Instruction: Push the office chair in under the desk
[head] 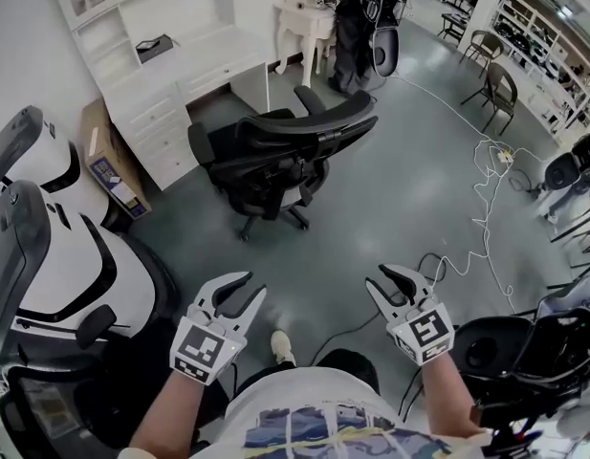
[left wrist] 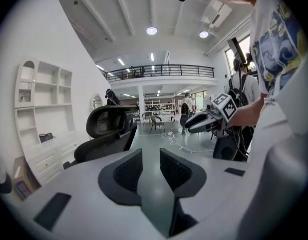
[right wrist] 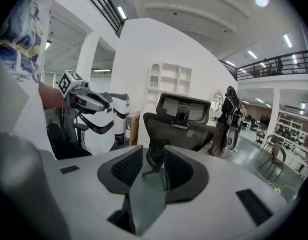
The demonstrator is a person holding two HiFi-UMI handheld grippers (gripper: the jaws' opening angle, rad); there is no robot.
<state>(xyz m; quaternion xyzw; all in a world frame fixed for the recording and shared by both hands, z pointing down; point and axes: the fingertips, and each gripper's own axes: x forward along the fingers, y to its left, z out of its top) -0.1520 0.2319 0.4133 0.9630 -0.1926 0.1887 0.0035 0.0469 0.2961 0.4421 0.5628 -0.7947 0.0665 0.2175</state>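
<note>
The black mesh office chair (head: pixel 275 156) stands on the grey floor, its backrest towards me and its seat facing the white desk (head: pixel 194 65) with shelves. It sits a little out from the desk's knee gap. My left gripper (head: pixel 249 287) and right gripper (head: pixel 379 277) hover low in the head view, well short of the chair, both open with nothing between the jaws. In the left gripper view the chair (left wrist: pixel 106 129) lies ahead to the left of my open left gripper (left wrist: pixel 151 159). The right gripper view shows the chair (right wrist: pixel 181 126) straight beyond my open right gripper (right wrist: pixel 153 159).
White-and-black chairs (head: pixel 75 256) crowd my left, with a cardboard box (head: pixel 108 165) beside the desk drawers. Another black chair (head: pixel 510 347) sits at my right. White cables (head: pixel 486 189) trail over the floor. A person (head: pixel 357 27) stands by a small white table (head: pixel 309 17).
</note>
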